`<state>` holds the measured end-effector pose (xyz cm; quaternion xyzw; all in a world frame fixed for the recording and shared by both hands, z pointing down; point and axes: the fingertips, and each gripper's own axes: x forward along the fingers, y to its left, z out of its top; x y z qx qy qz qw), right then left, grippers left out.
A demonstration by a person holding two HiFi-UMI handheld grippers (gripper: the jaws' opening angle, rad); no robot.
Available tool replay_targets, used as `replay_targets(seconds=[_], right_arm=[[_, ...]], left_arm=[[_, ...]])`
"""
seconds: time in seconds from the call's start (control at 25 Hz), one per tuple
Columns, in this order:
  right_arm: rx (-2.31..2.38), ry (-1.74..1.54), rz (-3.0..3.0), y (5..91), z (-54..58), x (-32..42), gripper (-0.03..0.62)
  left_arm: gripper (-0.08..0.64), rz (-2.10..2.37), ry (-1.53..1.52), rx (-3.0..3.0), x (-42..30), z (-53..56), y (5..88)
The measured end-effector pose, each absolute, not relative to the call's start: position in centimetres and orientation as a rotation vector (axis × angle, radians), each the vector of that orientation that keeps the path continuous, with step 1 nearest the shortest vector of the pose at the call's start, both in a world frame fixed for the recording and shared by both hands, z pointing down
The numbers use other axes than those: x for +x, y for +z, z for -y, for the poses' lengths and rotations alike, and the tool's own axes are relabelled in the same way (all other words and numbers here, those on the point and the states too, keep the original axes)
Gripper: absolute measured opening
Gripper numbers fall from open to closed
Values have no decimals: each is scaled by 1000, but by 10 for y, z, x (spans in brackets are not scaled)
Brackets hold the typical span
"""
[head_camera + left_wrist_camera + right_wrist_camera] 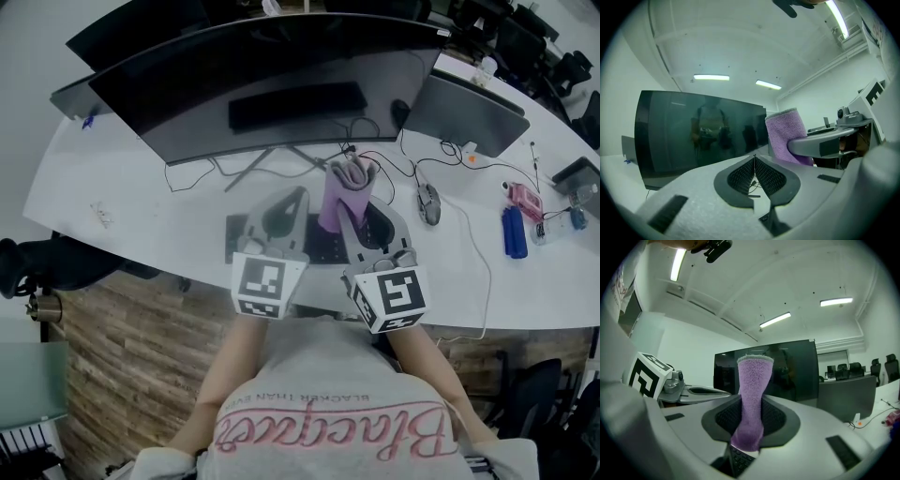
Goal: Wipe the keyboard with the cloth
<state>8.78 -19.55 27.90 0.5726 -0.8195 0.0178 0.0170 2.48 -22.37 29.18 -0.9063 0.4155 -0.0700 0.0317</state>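
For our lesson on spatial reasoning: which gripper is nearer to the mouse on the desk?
Right. The right gripper, holding the cloth, is just left of the mouse. The left gripper is further left, beyond the right one.

monitor close behind keyboard, bare desk left

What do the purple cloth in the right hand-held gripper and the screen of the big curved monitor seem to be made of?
The purple fuzzy cloth looks like soft terry or microfibre: its surface is nappy and matte. The wide curved black monitor has a screen that seems to be glossy glass or plastic, since it mirrors the person.
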Motion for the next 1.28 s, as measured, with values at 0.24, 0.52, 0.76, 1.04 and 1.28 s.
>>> replay_targets(seconds=[0.24,0.52,0.76,1.04,1.28], right_arm=[[1789,59,2599,282,192,81,86],[1783,-88,2536,281,191,72,86],[1778,-121,2522,281,191,72,86],[1771,-99,2531,283,194,73,86],[1747,-99,2552,282,195,72,86]], left_arm=[[5,-1271,-187,-2801,23,222,293],[5,-1241,-97,-2797,22,220,289],[5,-1222,-79,-2783,27,219,284],[5,-1200,-90,-2778,33,220,285],[5,-1195,-70,-2782,36,220,281]])
